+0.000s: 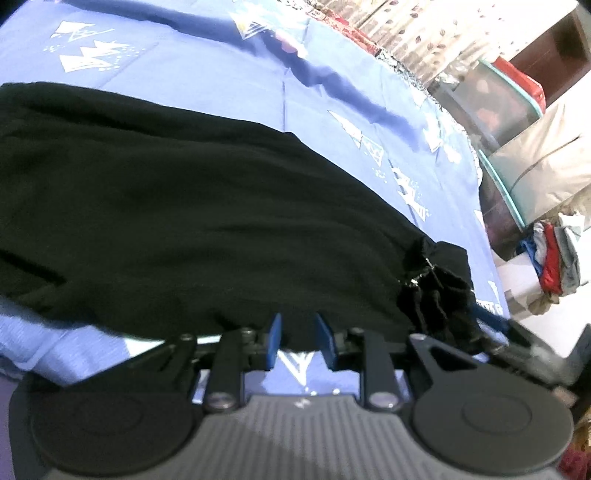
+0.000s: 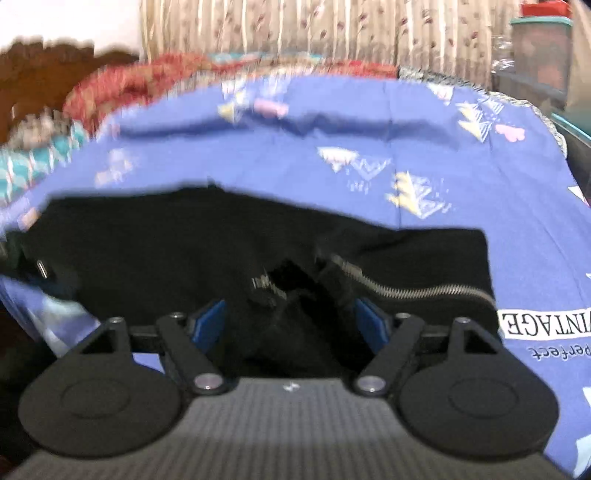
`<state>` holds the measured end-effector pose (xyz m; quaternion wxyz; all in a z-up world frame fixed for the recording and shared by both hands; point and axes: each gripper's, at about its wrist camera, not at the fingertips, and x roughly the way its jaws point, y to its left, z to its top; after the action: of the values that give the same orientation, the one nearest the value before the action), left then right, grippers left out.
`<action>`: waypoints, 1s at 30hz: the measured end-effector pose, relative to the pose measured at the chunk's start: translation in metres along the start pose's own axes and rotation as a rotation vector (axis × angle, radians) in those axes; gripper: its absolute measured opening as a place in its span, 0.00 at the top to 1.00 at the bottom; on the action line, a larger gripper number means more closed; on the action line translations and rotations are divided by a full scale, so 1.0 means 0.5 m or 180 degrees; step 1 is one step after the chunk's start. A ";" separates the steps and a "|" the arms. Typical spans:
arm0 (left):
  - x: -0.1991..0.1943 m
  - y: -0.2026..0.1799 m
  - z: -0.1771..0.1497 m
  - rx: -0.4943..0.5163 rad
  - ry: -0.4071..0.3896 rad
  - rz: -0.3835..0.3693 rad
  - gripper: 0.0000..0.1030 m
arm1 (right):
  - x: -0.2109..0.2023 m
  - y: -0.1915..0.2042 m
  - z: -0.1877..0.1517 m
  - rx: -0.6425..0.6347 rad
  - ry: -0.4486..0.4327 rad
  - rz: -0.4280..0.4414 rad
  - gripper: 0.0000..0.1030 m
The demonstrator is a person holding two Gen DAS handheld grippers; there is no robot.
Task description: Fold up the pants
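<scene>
Your left gripper (image 1: 298,332) clenches the near edge of the black fabric pants (image 1: 177,206), which lie spread on the blue patterned bedsheet (image 1: 229,74). Your right gripper (image 2: 291,317) stands released, pants fabric bunched between its jaws.

Blue-sheeted bed (image 2: 332,122), patterned curtain (image 2: 295,33)
</scene>
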<state>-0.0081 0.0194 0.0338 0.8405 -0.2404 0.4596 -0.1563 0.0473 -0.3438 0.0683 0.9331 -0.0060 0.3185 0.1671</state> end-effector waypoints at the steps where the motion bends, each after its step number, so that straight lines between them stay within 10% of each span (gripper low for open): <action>1: 0.000 0.000 -0.001 0.0008 -0.0007 -0.0020 0.78 | -0.010 -0.001 0.013 0.0103 -0.0100 0.0018 0.25; 10: -0.032 0.009 -0.022 0.0226 -0.0108 -0.0025 0.77 | 0.081 -0.061 0.026 0.1082 -0.0054 -0.0158 0.68; 20: -0.127 0.081 -0.054 0.0071 -0.0481 0.0013 0.60 | 0.137 0.036 -0.007 0.0445 0.0207 -0.0474 0.64; 30: -0.217 0.277 -0.055 -0.1169 -0.1055 -0.0094 0.32 | 0.079 0.063 0.044 0.0488 -0.0228 -0.0502 0.64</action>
<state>-0.0827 0.1805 0.0207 0.8443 -0.4182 0.3327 -0.0408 0.0796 -0.2994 0.0653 0.9518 0.0464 0.2954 0.0684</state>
